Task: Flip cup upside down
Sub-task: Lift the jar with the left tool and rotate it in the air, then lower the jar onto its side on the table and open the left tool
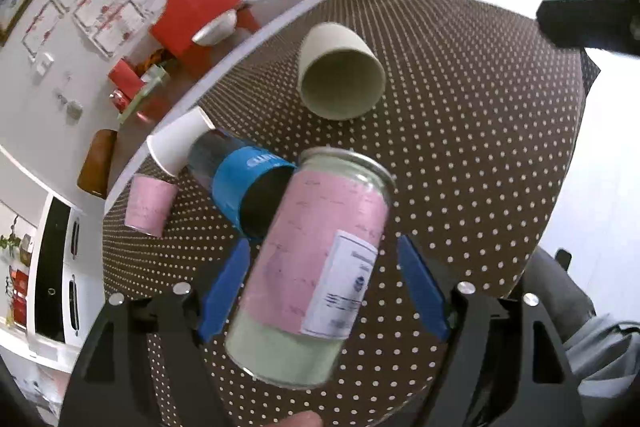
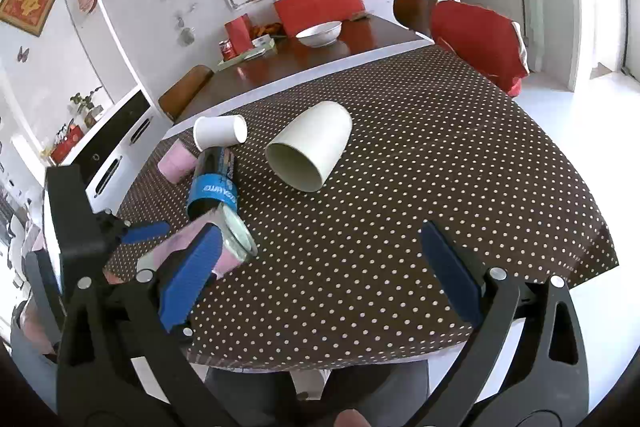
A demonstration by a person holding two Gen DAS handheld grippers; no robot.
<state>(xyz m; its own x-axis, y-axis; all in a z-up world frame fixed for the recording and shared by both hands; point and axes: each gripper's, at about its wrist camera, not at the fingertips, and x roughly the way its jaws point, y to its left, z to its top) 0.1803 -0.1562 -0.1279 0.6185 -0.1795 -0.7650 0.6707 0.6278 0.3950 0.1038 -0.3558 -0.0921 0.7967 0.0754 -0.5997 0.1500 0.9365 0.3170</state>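
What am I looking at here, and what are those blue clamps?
A person holds a two-finger gripper in each hand; a fisheye camera on each looks along its blue fingers. The left camera shows the left gripper around a tilted pink-labelled glass cup; whether it is clamped is unclear. The right gripper is open and empty. On the dotted tablecloth a cream paper cup, a white paper cup and a blue-banded dark cup lie sideways beside a small pink cup.

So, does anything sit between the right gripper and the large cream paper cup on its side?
Nothing visible. Only bare brown dotted tablecloth lies between the open right gripper and the large cream paper cup.
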